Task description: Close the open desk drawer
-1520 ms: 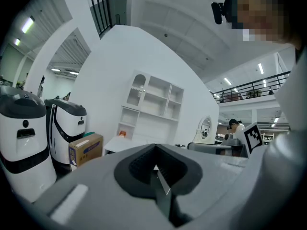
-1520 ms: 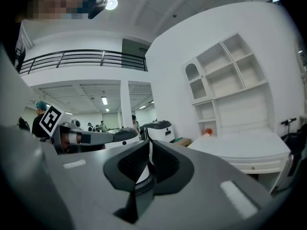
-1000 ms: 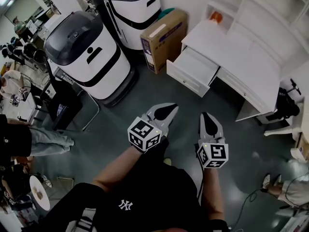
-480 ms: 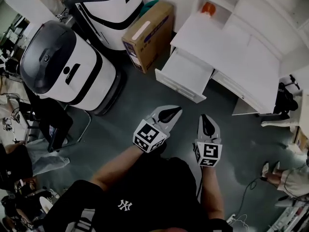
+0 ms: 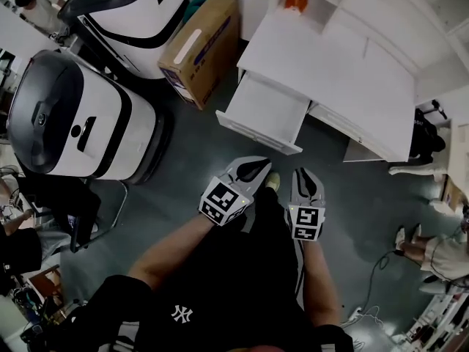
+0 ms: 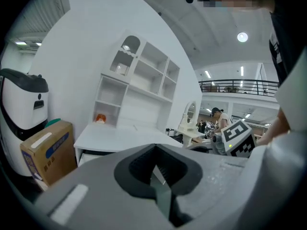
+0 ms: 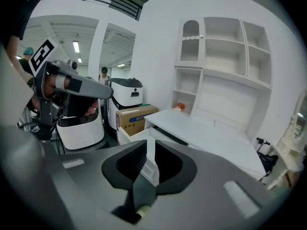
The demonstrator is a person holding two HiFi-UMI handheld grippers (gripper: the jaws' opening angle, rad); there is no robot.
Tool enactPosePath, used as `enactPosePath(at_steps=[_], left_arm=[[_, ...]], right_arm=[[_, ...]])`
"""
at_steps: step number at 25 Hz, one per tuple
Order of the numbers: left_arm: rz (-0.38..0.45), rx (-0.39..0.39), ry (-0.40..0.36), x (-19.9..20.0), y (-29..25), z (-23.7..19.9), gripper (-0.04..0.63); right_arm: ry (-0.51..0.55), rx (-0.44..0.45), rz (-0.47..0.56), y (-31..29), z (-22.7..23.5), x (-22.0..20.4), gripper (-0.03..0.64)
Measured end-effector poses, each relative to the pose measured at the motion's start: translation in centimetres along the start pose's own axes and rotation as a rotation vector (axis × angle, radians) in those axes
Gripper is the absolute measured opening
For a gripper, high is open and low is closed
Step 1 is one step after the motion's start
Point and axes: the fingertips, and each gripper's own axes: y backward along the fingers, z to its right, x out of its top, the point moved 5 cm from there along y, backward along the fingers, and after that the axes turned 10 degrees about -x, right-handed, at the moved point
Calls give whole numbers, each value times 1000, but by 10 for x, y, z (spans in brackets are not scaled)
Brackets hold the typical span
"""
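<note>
Open drawer lies ahead of left hand-held gripper and right hand-held gripper.

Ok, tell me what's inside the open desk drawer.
The drawer shows only a bare white bottom. Its back end is covered by the desk top.
</note>
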Motion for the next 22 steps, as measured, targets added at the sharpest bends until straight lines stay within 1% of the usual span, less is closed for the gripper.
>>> enactPosePath(at_steps=[4, 8, 13, 16, 19, 22], left_arm=[[-27, -7, 11, -15, -20, -13, 0], [-66, -2, 25, -31, -37, -33, 0], [-116, 19, 59, -48, -60, -60, 0], [-132, 33, 83, -55, -70, -71, 0], [-136, 37, 101, -62, -79, -80, 0], [-139, 23, 111, -67, -89, -83, 0]], right_arm=[[85, -26, -27, -30, 8, -21, 98], [182, -62, -61, -71, 11, -55, 109], [279, -79, -131, -123, 19, -97, 110], [336, -68, -159, -144, 19, -116, 121], [366, -73, -162, -158, 20, -126, 147], [379, -85, -158, -164, 18, -128, 161]])
